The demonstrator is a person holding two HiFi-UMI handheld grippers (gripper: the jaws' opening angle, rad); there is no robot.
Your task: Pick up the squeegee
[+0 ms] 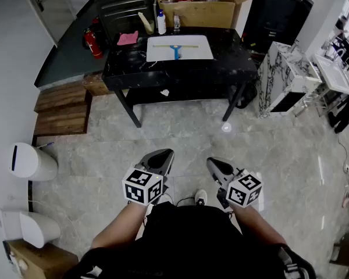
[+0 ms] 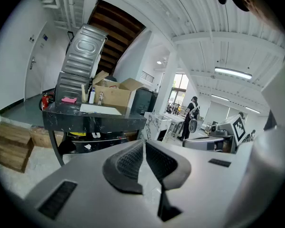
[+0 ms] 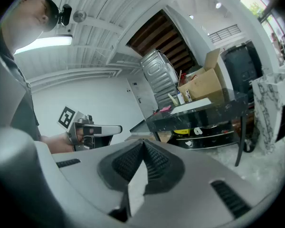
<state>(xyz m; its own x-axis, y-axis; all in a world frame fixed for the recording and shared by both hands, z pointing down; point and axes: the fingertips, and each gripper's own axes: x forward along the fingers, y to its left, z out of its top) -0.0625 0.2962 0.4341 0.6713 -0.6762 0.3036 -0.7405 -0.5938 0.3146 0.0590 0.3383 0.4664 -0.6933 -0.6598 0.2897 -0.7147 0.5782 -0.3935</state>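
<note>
Here, both pairs of jaws are pressed together, empty.
The left gripper (image 1: 164, 154) and right gripper (image 1: 213, 164) hang low over the floor (image 1: 273, 150), well apart from the squeegee (image 1: 175, 49), which lies on a white mat (image 1: 195, 52) on the black table (image 1: 134, 68).

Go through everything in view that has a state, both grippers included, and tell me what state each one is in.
Left gripper: shut, nothing between the jaws.
Right gripper: shut, nothing between the jaws.
Squeegee: lying flat on the white board, not yet picked up.
Cardboard box: open, flaps spread.
White bottle: standing upright on the table.
Pink cloth: lying on the table, beside the board.
</note>
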